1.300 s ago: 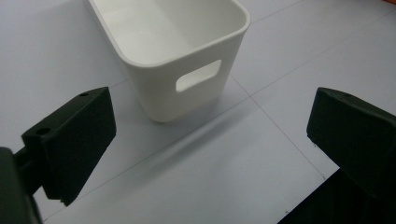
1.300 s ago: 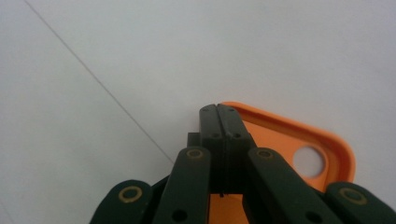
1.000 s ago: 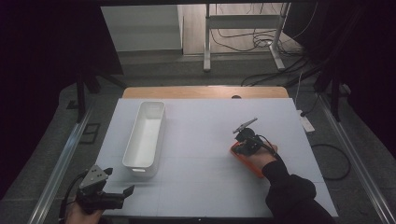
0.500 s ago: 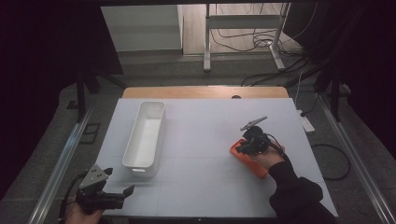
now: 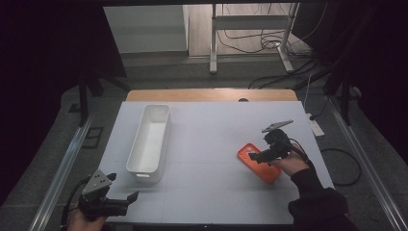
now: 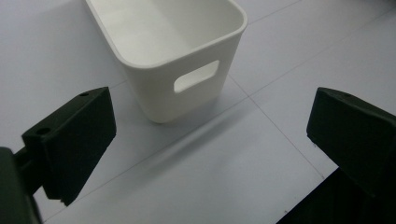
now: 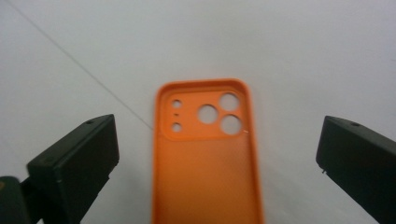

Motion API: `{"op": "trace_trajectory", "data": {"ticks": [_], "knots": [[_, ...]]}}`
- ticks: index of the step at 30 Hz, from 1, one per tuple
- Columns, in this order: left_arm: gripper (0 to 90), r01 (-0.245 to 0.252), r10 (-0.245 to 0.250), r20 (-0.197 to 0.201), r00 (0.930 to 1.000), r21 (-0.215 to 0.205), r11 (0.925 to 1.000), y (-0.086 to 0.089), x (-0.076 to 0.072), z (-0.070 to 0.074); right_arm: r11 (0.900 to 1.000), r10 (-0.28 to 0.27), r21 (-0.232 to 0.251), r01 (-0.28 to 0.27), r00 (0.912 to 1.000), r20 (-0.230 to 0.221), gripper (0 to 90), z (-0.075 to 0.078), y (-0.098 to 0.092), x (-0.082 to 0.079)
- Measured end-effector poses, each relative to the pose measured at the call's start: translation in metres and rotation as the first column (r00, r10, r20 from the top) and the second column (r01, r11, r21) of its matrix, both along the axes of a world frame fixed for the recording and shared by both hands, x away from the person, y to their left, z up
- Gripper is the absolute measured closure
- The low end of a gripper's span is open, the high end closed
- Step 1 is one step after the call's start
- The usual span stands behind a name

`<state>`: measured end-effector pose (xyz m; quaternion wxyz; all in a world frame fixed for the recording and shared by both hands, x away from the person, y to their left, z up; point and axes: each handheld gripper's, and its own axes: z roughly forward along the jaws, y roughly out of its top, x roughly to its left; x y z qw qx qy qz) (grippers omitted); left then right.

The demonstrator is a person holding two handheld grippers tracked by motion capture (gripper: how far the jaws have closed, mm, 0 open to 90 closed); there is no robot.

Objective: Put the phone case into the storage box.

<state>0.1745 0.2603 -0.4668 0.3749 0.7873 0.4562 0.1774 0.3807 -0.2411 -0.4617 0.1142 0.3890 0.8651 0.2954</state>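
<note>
An orange phone case [image 5: 260, 164] lies flat on the white table at the right, inner side up, its camera holes [image 7: 219, 113] at the far end. My right gripper [image 5: 255, 156] hovers just over it. Its jaws have just been opening and now stand wide apart [image 7: 219, 140], with the case below and between them, untouched. My left gripper [image 5: 126, 201] rests at the table's near left edge, open and with nothing in it [image 6: 215, 126]. It points at the near end of a white bin [image 6: 177, 60].
The long white bin [image 5: 149, 142] stands left of centre, running away from me, with a handle slot [image 6: 196, 77] in its near end. A person's dark sleeve [image 5: 317, 202] comes in at the bottom right. Metal rails run along both table sides.
My right gripper has opened, let go of the orange case and drawn back to the right and up. More of the case now shows on the table. The left gripper has stayed put.
</note>
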Motion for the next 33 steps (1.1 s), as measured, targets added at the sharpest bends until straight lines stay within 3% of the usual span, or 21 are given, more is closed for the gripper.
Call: {"op": "trace_trajectory", "data": {"ticks": [13,22,33], "knots": [[2.1,0.004,-0.004,0.0,1.0,0.004,1.0,0.0,0.0,0.0,0.997,-0.062,0.045,0.061,0.9981,0.006,0.0,-0.002,-0.029,-0.001],[2.1,0.004,-0.004,0.0,1.0,-0.002,1.0,0.0,0.0,0.0,0.996,-0.091,-0.011,0.091,0.9958,-0.008,0.0,-0.014,-0.034,0.002],[2.0,0.004,-0.004,-0.002,1.0,-0.009,0.9999,0.001,0.0,0.0,0.995,-0.065,-0.075,0.06,0.9954,-0.071,0.0,-0.039,-0.037,0.001]]}}
